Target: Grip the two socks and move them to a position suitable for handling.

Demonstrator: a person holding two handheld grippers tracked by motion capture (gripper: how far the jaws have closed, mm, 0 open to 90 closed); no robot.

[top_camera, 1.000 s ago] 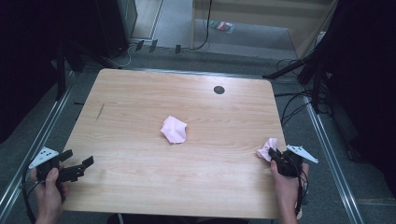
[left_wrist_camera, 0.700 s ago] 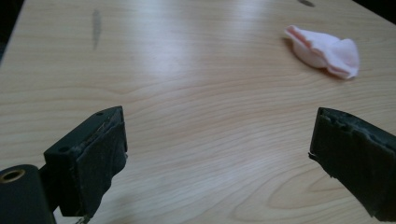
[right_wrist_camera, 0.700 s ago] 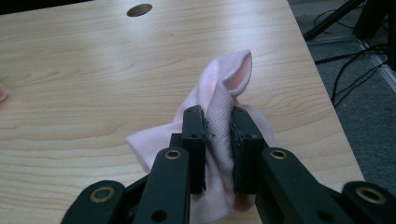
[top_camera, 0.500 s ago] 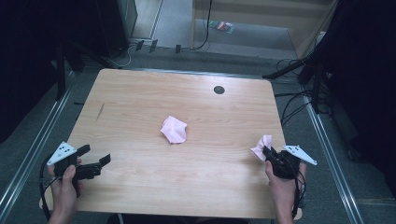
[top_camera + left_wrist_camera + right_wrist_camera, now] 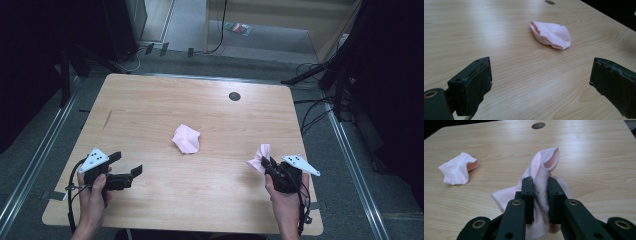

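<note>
Two pink socks are in play on the wooden table [image 5: 150, 105]. One crumpled pink sock [image 5: 186, 139] [image 5: 551, 35] [image 5: 457, 171] lies near the table's middle. My right gripper [image 5: 266, 164] [image 5: 541, 200] is shut on the other pink sock [image 5: 260, 157] [image 5: 544, 175], which bunches up between the jaws and sticks out above them, near the right front of the table. My left gripper [image 5: 127, 167] [image 5: 541, 85] is open over the left front of the table, with nothing between its jaws; the loose sock lies ahead of it.
A round dark hole [image 5: 234, 96] [image 5: 538, 125] sits in the table near its far edge. Cables [image 5: 310, 107] trail on the floor to the right, and dark equipment [image 5: 125, 25] stands behind the table.
Both hands have moved inward over the table and lifted slightly. The left gripper came in from the table's left edge. The right gripper still pinches its sock.
</note>
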